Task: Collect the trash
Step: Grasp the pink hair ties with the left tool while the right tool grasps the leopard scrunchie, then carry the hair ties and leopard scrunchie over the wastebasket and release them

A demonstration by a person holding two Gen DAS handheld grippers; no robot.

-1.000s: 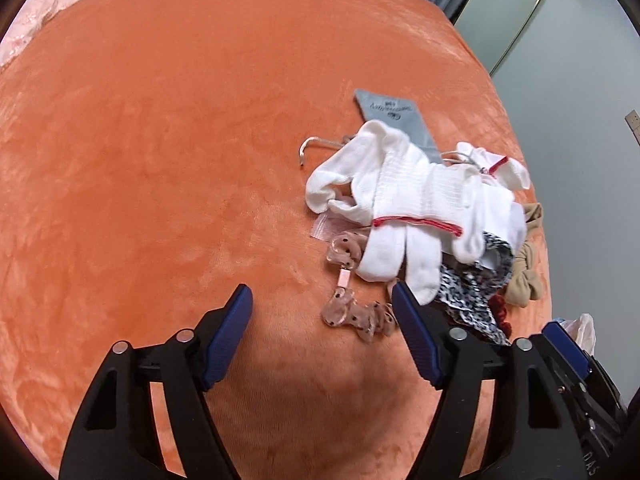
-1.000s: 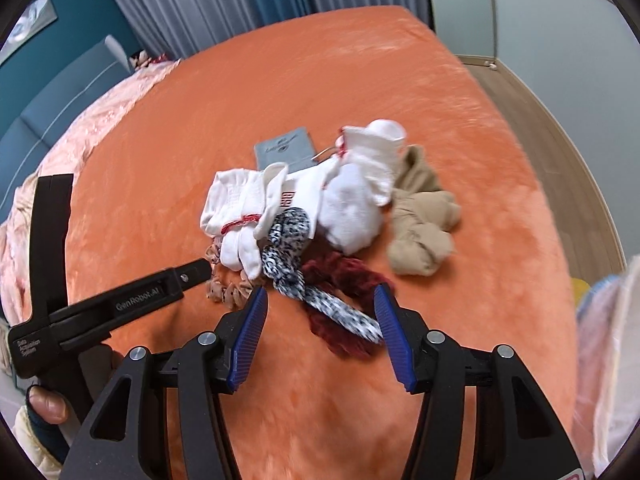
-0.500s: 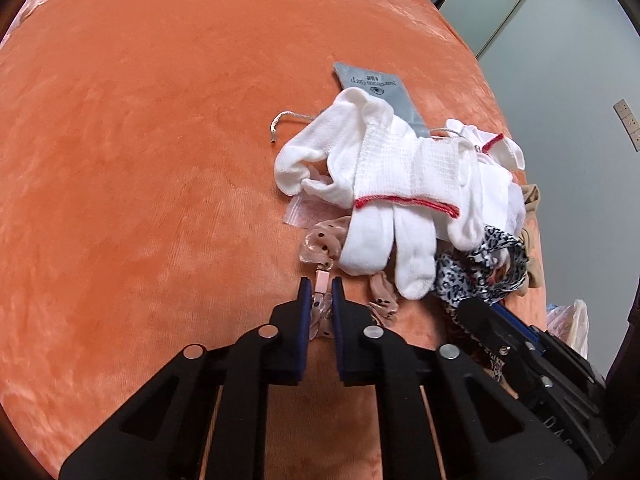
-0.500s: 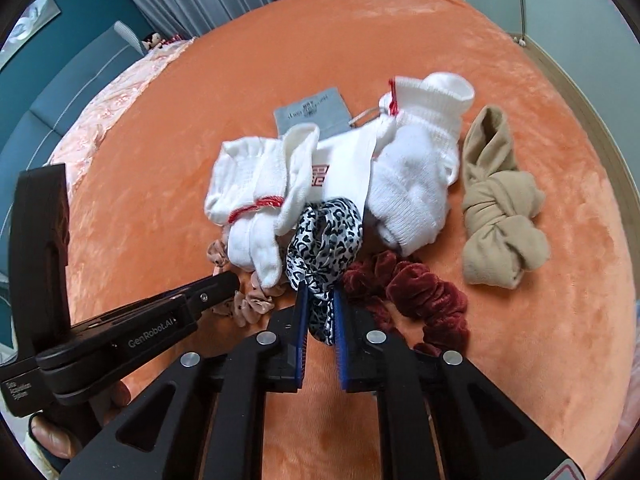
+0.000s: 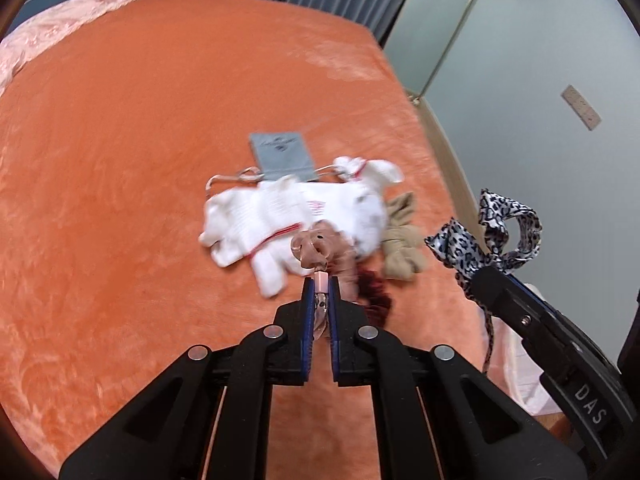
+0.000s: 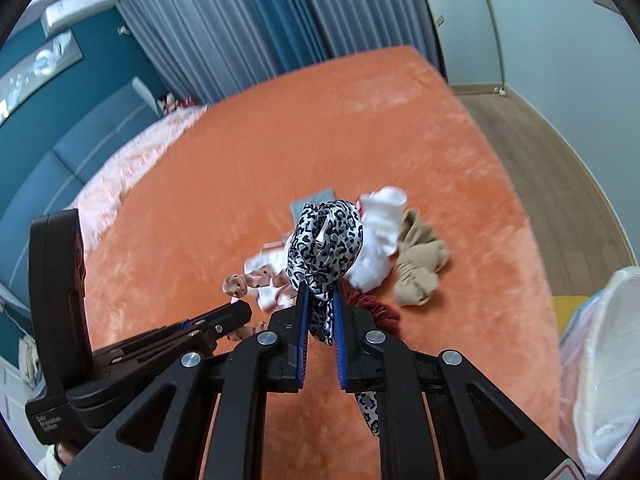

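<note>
Left tongs (image 5: 319, 286) clamped on pink spotted scrunchie (image 5: 316, 245); right tongs (image 6: 319, 300) clamped on leopard scrunchie (image 6: 326, 240). Both lifted off bed (image 5: 120, 160). Next, likely: carry to white bag (image 6: 604, 360).

Socks (image 5: 288, 216) lie on bed (image 5: 120, 160), card (image 5: 282, 154) behind.

I count two grippers (image 5: 320, 280) (image 6: 319, 298) | three scrunchies: pink spotted (image 5: 318, 246), leopard (image 6: 325, 242), dark red (image 6: 378, 309) | one white sock pile (image 5: 280, 216) | one beige knot (image 6: 418, 266) | one grey card (image 5: 282, 155) | one bag, right edge (image 6: 600, 356)
</note>
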